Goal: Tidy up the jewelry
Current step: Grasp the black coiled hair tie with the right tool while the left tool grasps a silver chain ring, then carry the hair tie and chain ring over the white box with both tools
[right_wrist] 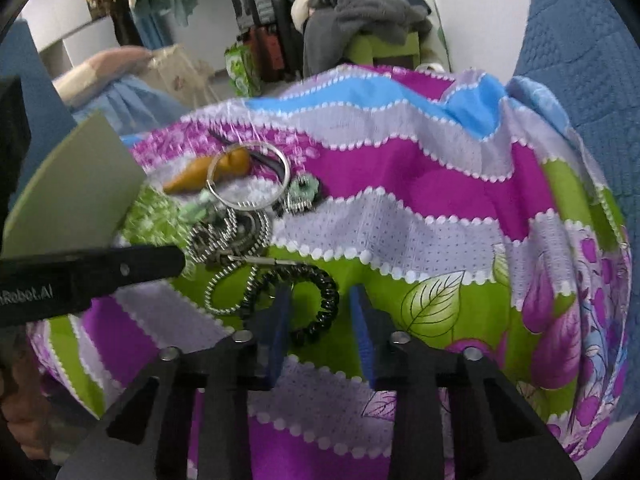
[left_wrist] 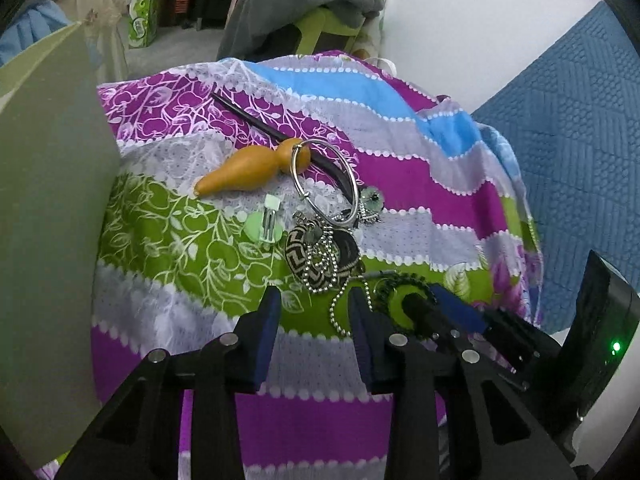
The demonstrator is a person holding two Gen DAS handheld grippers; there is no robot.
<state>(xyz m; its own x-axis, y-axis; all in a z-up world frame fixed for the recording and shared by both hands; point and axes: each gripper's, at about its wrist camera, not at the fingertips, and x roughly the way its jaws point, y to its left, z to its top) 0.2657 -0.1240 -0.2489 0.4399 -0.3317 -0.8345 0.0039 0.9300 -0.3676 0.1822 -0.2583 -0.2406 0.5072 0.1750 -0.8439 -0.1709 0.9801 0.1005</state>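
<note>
A pile of jewelry lies on a striped floral cloth (left_wrist: 180, 248): an orange gourd pendant (left_wrist: 248, 166) on a black cord, a silver bangle (left_wrist: 326, 182), a green flower charm (left_wrist: 372, 198), a patterned round piece (left_wrist: 320, 256) with ball chains, and a pale green clip (left_wrist: 266, 222). A black spiral ring (right_wrist: 308, 300) lies nearest. My left gripper (left_wrist: 314, 300) is open just short of the pile. My right gripper (right_wrist: 320, 304) is open with the spiral ring's right side between its fingers; it also shows in the left wrist view (left_wrist: 440, 304).
A grey-green board (left_wrist: 48, 200) stands at the left edge of the cloth. A blue quilted surface (left_wrist: 580, 120) lies to the right. A chair with grey clothes (left_wrist: 312, 4) and a green box (left_wrist: 144, 16) stand behind.
</note>
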